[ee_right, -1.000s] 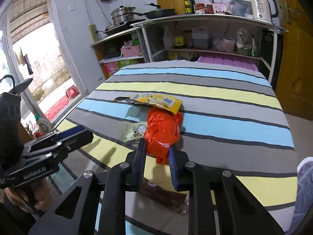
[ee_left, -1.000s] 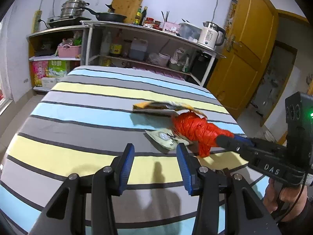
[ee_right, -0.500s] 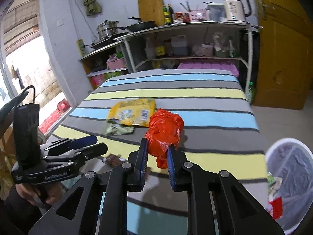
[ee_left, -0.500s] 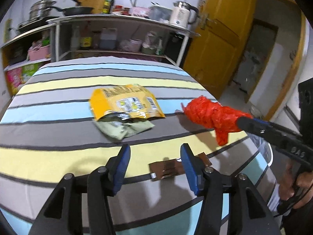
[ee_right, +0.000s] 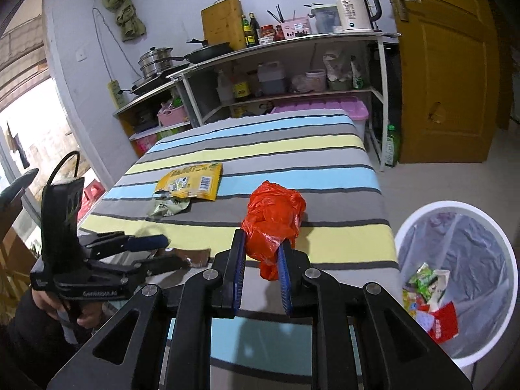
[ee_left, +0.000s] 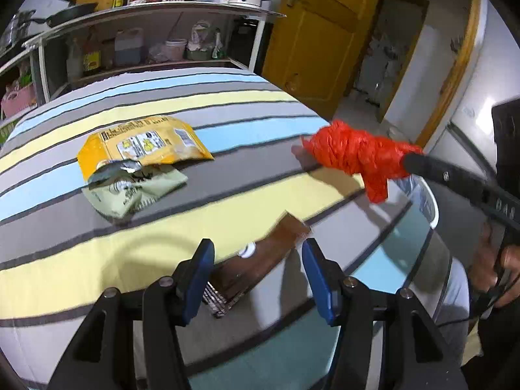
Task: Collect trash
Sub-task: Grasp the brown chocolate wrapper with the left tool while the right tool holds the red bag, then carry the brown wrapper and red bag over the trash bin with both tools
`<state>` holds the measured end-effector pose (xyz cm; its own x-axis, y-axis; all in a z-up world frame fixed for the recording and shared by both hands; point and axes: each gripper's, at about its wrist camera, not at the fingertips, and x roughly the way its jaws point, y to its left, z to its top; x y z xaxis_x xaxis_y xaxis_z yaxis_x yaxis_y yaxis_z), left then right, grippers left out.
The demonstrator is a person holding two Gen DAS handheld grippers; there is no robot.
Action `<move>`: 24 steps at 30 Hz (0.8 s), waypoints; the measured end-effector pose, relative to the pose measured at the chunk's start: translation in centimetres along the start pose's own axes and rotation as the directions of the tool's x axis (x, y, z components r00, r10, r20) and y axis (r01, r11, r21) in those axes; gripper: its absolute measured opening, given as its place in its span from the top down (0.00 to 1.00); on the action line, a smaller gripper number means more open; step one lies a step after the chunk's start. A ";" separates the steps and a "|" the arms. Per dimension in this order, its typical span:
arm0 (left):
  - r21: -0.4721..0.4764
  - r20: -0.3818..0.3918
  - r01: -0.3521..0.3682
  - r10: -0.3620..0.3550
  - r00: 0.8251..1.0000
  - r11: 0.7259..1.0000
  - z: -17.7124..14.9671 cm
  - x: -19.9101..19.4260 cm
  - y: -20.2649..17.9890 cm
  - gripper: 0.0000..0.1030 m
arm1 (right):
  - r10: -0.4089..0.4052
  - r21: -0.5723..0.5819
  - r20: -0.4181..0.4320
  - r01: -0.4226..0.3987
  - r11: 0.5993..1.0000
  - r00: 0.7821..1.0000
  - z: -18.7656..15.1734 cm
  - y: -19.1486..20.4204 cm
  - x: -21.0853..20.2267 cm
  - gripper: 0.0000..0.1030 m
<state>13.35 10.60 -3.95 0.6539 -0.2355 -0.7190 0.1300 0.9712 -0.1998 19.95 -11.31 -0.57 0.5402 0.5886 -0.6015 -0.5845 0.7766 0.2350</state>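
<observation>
My right gripper [ee_right: 260,260] is shut on a crumpled red plastic bag [ee_right: 273,214] and holds it above the striped table, near its right edge; the bag also shows in the left wrist view [ee_left: 354,156]. My left gripper [ee_left: 258,269] is open and empty, with a brown wrapper [ee_left: 256,263] on the table between its fingers. A yellow snack packet [ee_left: 143,143] and a pale green wrapper [ee_left: 130,191] lie further out on the table. A white trash bin [ee_right: 455,273] with a clear liner stands on the floor to the right.
The table has a striped cloth [ee_right: 260,149]. Shelves [ee_right: 276,65] with pots, bottles and a kettle stand behind it. A yellow door [ee_right: 448,74] is at the right. The bin holds several wrappers [ee_right: 429,299].
My right gripper has lifted the red bag off the table and carried it right, towards the bin. My left gripper has swung right, over the brown wrapper.
</observation>
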 end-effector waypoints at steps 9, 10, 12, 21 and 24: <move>0.086 -0.010 -0.136 0.137 0.990 0.987 -1.1 -0.2 -2.8 0.64 | -0.004 0.016 0.013 0.003 1.000 1.000 -1.0 -0.8 -1.9 0.81; 0.084 -0.010 -0.145 0.147 0.989 0.986 -1.1 -0.2 -3.0 0.67 | -0.004 0.017 0.016 0.004 1.000 1.000 -1.0 -0.8 -2.1 0.81; 0.068 -0.009 -0.152 0.153 0.988 0.986 -1.0 -0.2 -3.0 0.72 | -0.005 0.017 0.022 0.005 1.000 1.000 -1.1 -0.9 -2.6 0.81; 0.007 0.033 -0.139 0.138 0.990 0.990 -1.2 -0.9 -4.2 0.77 | -0.023 0.029 0.056 0.022 0.999 0.998 -1.5 -1.7 -4.7 0.81; -0.007 0.057 -0.130 0.131 0.990 0.991 -0.9 -1.3 -4.8 0.77 | -0.031 0.036 0.065 0.029 0.999 0.997 -1.6 -2.1 -5.3 0.81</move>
<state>11.19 6.19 -2.60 0.7067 -0.1042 -0.6998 0.0385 0.9933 -0.1090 17.28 -16.43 0.92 0.5966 0.5775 -0.5572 -0.5467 0.8008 0.2445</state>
